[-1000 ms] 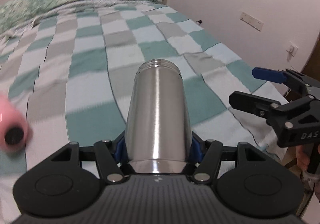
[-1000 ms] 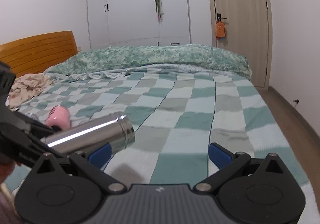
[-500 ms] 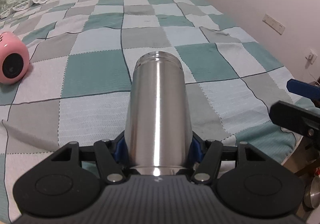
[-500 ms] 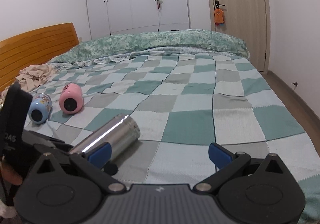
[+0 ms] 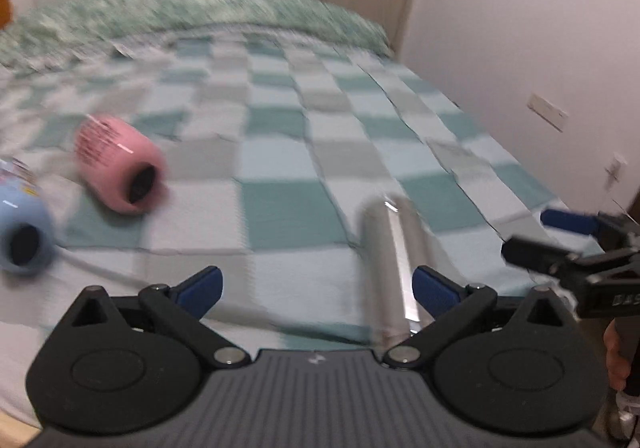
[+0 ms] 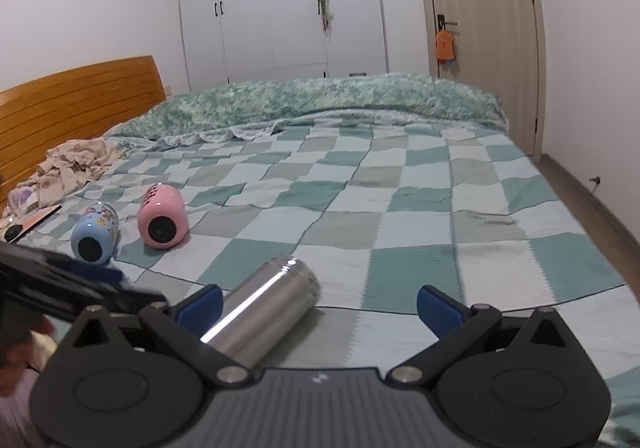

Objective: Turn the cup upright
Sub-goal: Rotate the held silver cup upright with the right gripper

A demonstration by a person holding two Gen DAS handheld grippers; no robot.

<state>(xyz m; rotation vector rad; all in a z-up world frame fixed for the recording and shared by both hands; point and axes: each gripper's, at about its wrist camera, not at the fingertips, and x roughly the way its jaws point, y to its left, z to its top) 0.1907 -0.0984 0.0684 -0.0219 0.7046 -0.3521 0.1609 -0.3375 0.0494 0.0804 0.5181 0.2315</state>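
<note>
Lying on its side on the checked bedspread, the steel cup rests free of both my grippers. My left gripper gapes wide, holding nothing; my right gripper spreads equally wide, also empty.

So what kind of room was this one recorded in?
A bedroom, most likely: a bed with a checked green bedspread and wooden headboard, and white wardrobe doors along the far wall.

Silver cup; pink cup; blue cup; teal-grey checked bedspread.
</note>
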